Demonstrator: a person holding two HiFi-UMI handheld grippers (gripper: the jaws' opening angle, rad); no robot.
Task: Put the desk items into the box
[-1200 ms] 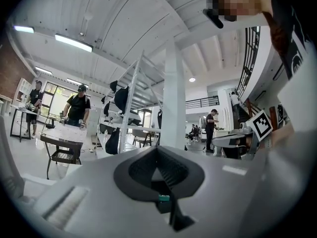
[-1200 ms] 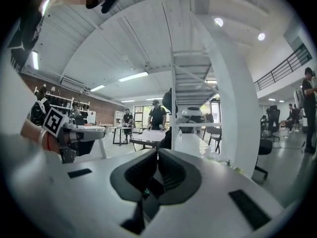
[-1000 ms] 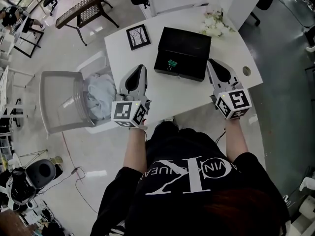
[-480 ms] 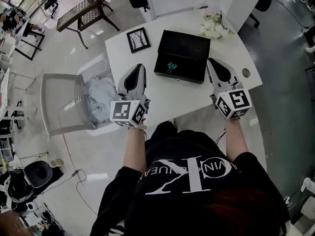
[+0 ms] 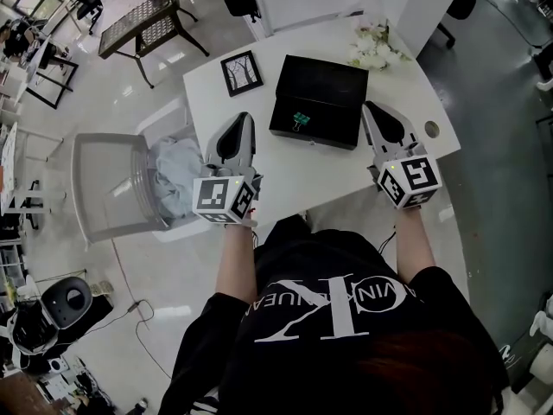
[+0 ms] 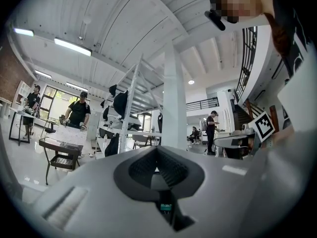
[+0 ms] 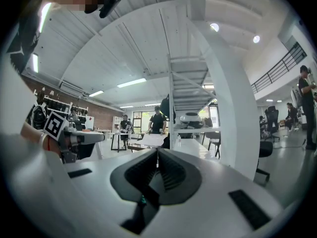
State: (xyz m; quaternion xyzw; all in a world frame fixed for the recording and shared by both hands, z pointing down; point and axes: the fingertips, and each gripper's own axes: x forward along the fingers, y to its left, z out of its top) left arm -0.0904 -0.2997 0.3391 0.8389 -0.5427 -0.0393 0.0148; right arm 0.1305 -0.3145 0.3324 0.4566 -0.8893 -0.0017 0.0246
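— Both pairs of jaws were found pressed together, nothing held; the left gripper (image 5: 245,119) and right gripper (image 5: 371,110) were rested on the desk (image 5: 285,169). How much was done?
— Little, it was judged. A green clip (image 5: 300,120) was seen at the near edge of the black box (image 5: 321,85); farther off, the picture frame (image 5: 243,67) and flowers (image 5: 373,46) were left out. No obstacle was seen.

The box (image 5: 324,93) stands on the table (image 5: 285,169) between the left gripper (image 5: 245,118) and the right gripper (image 5: 373,109), slightly ahead of both. A clip (image 5: 300,119) lies at its near edge. The frame (image 5: 243,67) lies ahead of the left gripper, the flowers (image 5: 374,43) ahead of the right one.
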